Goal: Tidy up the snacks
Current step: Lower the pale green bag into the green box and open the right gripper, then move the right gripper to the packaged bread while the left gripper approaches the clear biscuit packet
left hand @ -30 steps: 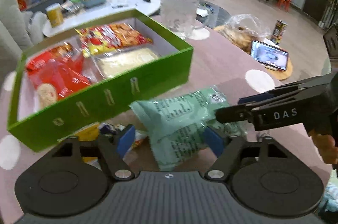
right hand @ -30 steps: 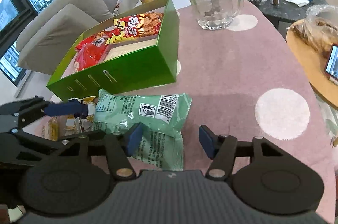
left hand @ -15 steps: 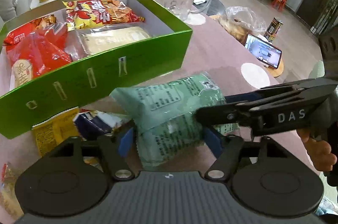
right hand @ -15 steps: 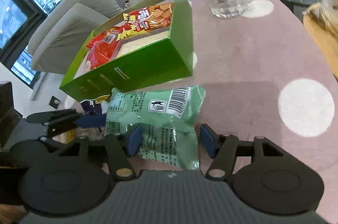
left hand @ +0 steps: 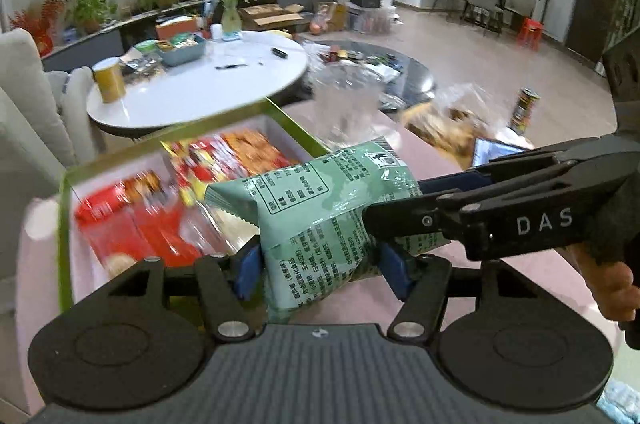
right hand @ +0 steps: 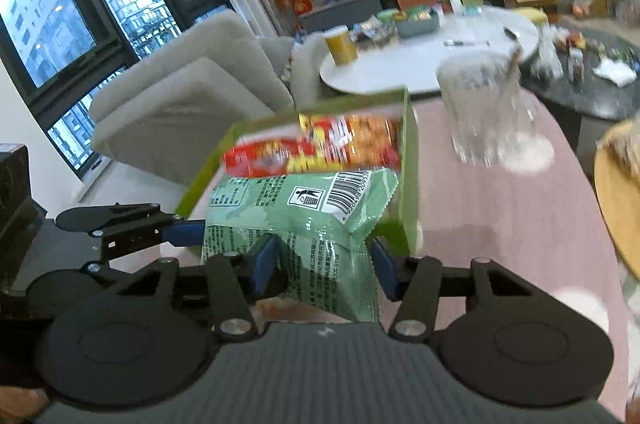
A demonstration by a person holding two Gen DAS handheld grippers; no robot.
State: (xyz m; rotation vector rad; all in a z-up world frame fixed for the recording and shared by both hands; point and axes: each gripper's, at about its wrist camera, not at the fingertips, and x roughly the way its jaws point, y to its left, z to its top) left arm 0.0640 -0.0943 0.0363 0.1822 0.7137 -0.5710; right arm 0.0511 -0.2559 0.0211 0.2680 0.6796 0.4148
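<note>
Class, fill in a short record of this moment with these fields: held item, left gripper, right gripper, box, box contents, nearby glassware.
held item: green snack bag, off the table
left gripper: jaws closing on the bag
right gripper: jaws closing on the same bag
box: green box, open, behind the bag
box contents: red and orange snack packets
nearby glassware: clear glass mug, on the pink table
</note>
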